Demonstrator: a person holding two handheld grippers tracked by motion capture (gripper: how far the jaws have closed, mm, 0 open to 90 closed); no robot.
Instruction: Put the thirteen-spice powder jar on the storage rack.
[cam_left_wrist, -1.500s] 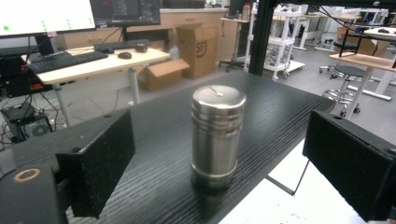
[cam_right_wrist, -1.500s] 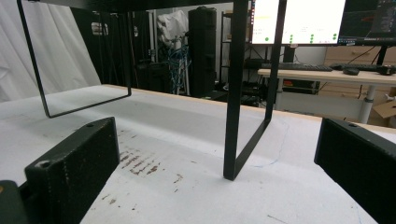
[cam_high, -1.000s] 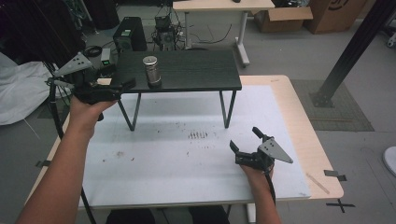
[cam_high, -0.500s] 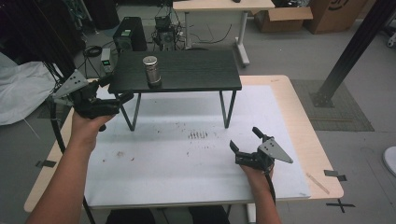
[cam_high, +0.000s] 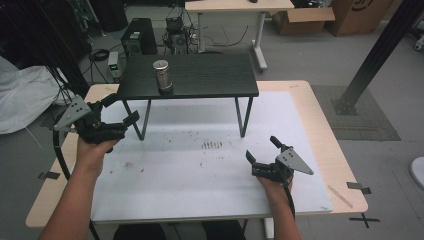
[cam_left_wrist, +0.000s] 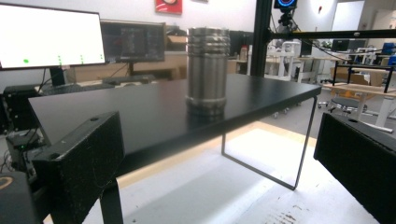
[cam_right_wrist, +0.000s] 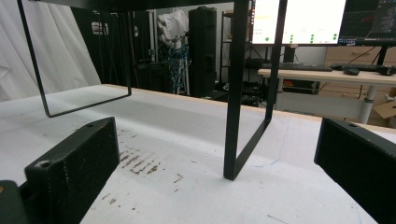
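Note:
A ribbed steel cup (cam_high: 161, 76) (cam_left_wrist: 207, 70) stands upright on the black raised shelf (cam_high: 210, 75) (cam_left_wrist: 140, 112), toward its left half. My left gripper (cam_high: 121, 109) is open, held in the air at the shelf's front left corner, level with the shelf top and a short way from the cup. Its two black jaws frame the cup in the left gripper view with nothing between them. My right gripper (cam_high: 263, 148) is open low over the white mat (cam_high: 200, 175), in front of the shelf's right leg (cam_right_wrist: 236, 88).
The shelf stands on thin black wire legs (cam_high: 242, 117) over the white mat, which has dark scuff marks (cam_high: 212, 145) in the middle. Beyond the table are a computer tower (cam_high: 138, 42), cables, another desk (cam_high: 240, 6) and a black post (cam_high: 375, 55). Monitors (cam_left_wrist: 49, 35) show behind.
My left gripper has come back toward me and a little lower, away from the shelf's left edge. The right gripper and the cup have not moved.

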